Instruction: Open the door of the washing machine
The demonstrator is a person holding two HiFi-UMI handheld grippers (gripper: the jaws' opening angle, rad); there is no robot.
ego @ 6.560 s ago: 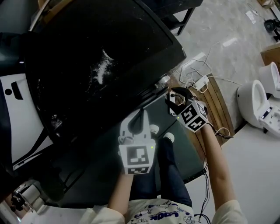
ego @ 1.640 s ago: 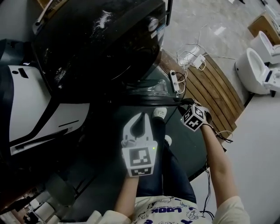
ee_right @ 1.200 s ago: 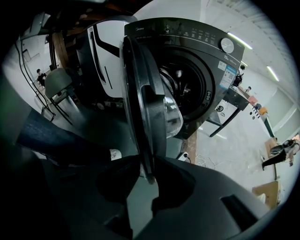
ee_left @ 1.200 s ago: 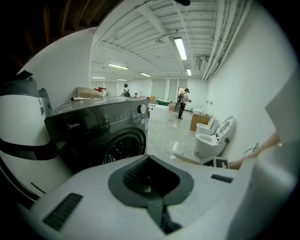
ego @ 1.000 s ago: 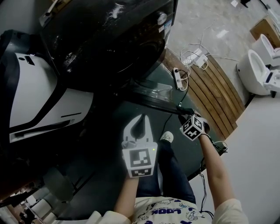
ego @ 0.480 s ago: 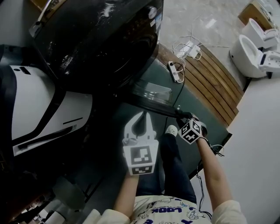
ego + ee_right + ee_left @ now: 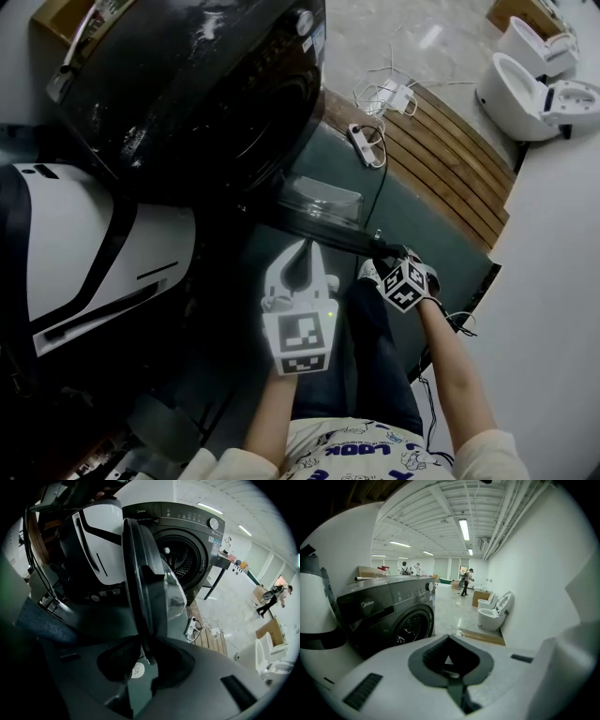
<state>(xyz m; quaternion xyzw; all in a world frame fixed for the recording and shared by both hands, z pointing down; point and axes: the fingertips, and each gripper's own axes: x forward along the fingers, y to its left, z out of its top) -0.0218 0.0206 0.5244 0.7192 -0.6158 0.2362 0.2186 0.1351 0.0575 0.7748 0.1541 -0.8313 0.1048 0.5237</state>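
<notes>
R gripper (image 7: 386,253) is clamped on door (image 7: 139,590) rim for swing leverage, door already well off washing machine (image 7: 187,84); L gripper (image 7: 305,249) jaws together, empty, held clear.

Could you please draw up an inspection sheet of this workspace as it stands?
Surface: green floor before the machine, wooden slats beside it.
Job's things: washing machine; its door stands swung open.
Clutter: pale smears on the machine's top.
Tongs: right tongs clamped on the door's rim; left tongs shut, empty, clear of the machine.
Cables: power strip and white leads on the slats.
Surroundings: white appliance at left, toilets by the wall, people far off.
</notes>
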